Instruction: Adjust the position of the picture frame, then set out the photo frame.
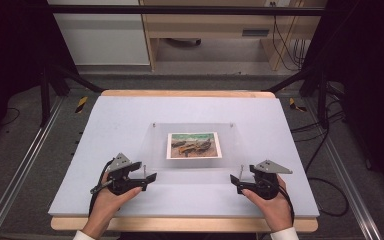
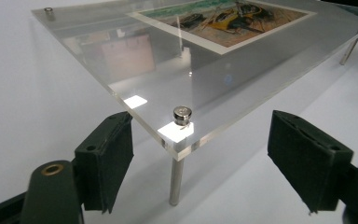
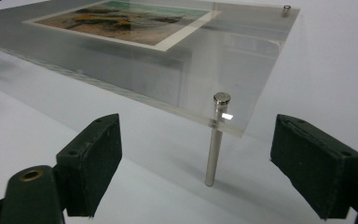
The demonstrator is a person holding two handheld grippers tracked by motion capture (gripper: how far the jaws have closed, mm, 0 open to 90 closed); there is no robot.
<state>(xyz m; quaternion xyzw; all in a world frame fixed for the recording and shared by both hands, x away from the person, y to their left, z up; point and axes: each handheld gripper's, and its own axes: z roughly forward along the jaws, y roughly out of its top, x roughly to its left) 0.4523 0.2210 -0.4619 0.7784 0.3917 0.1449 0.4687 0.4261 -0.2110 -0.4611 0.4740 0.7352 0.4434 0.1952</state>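
Black rubber-faced jaws stand wide apart on both tongs, and neither pair has hold of anything. The left gripper (image 1: 150, 177) hovers just short of the near left corner of the clear acrylic picture frame panel (image 1: 192, 145), and in the left gripper view the short silver corner post with its round cap (image 2: 182, 115) sits at twelve o'clock between the two pads, a little ahead of them. The right gripper (image 1: 234, 183) mirrors it at the near right corner; in the right gripper view the tall silver standoff pin (image 3: 216, 140) stands at twelve o'clock in the open gap, again ahead of the pads and untouched.

The step in hand looks like taking the panel by its two near corners. To do it well, I judge both tongs should ease forward together, level with the panel's edge, so each pad pair straddles its post before closing. Closing both at once should keep the plate from skewing on its legs. Acrylic is slick and the legs are thin, so a gentle, square grip seems wiser than a hard pinch.

From the grippers, the colourful landscape print with a white border (image 1: 193, 145) lies under the panel, at about one o'clock from the left and eleven o'clock from the right. All rests on the pale grey table top (image 1: 130, 120).
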